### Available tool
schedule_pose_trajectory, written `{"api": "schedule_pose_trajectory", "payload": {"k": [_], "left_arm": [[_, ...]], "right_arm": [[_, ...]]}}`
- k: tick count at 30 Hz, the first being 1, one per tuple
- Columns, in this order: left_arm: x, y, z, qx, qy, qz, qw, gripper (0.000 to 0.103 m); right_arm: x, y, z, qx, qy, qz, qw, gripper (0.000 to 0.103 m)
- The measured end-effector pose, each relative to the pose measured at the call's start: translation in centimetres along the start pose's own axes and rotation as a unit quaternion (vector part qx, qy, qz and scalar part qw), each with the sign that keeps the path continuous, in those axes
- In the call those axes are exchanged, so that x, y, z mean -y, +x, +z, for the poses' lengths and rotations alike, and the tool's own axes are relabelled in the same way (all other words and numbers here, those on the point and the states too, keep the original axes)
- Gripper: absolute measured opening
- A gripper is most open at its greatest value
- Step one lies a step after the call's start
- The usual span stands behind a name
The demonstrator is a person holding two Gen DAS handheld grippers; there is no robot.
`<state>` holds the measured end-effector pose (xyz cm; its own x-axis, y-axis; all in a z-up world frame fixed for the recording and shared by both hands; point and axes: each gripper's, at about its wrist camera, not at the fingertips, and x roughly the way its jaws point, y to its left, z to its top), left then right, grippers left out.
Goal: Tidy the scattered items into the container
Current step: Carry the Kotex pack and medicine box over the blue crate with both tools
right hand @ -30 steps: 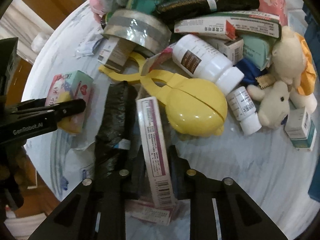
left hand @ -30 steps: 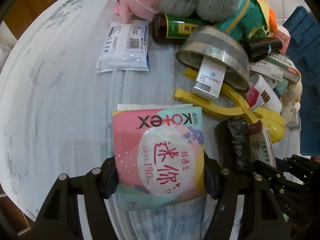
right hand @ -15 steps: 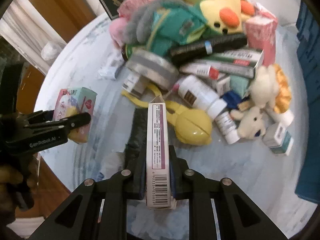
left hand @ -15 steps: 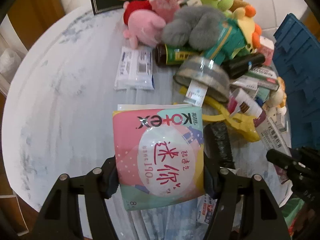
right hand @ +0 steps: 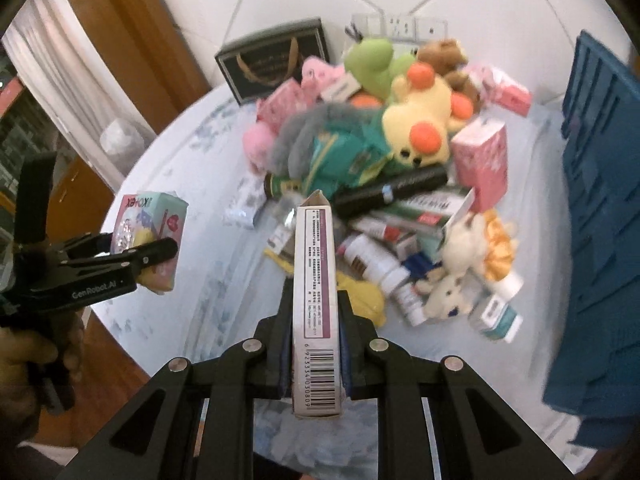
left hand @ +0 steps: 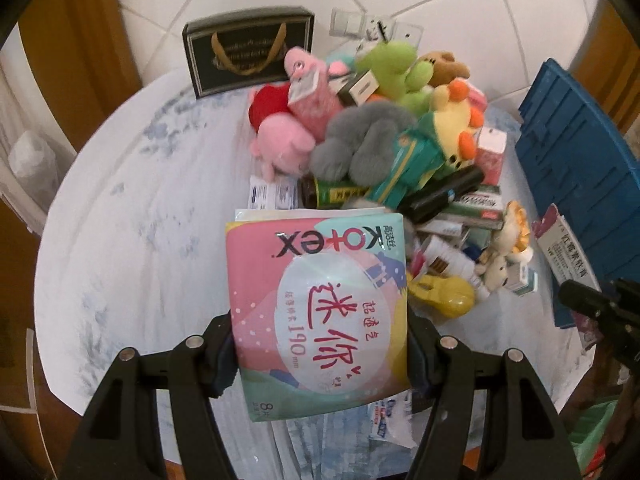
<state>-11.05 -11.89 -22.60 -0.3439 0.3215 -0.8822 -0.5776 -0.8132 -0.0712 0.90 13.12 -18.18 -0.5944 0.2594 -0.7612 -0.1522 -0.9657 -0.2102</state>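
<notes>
Now, left gripper [left hand: 320, 344]: it clamps the pink Kotex pack [left hand: 320, 304] from both sides; the pads press on the pack's lower edges, and most of the pack stands out in front of the fingers.
Reason for this grip: I think the pack is soft and wide, so a hold across its width keeps it from slipping.
Right gripper [right hand: 316, 344]: its jaws are closed on a long narrow carton [right hand: 314, 280], held by the thin sides near the barcode end; the other end points forward over the pile.
Reason for this grip: the carton is thin, so the jaws must come nearly together.
Both items: they are clear of the round table [left hand: 132, 216], apart from the heap of plush toys [right hand: 416, 128], bottles and boxes.
Container: the blue crate [right hand: 600, 208] stands at the right edge of the table, beside the heap and to the right of both grippers.
Judgement: both items look ready to be carried right, to the crate.
</notes>
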Motion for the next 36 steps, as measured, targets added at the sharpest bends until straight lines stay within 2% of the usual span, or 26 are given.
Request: {"api": "schedule_pose_trajectory", "payload": {"k": [11, 23, 30, 36], "left_arm": [[2.7, -6.1, 2.1, 0.055, 0.009, -0.001, 0.9984, 0.065], [7.1, -12.3, 4.1, 0.117, 0.024, 0.001, 0.9928, 0.065], [11.0, -15.6, 5.5, 0.152, 0.036, -0.011, 0.9877, 0.065], [15.4, -16.9, 6.6, 0.171, 0.052, -0.024, 0.9836, 0.065]], "right_arm": [[1.0, -5.8, 1.6, 0.042, -0.015, -0.001, 0.999, 0.018], [2.3, -12.7, 2.5, 0.102, -0.032, 0.026, 0.994, 0.018], [4.5, -17.4, 3.4, 0.142, -0.034, 0.038, 0.989, 0.018], [7.5, -20.9, 3.7, 0.172, -0.029, 0.040, 0.984, 0.018]]}}
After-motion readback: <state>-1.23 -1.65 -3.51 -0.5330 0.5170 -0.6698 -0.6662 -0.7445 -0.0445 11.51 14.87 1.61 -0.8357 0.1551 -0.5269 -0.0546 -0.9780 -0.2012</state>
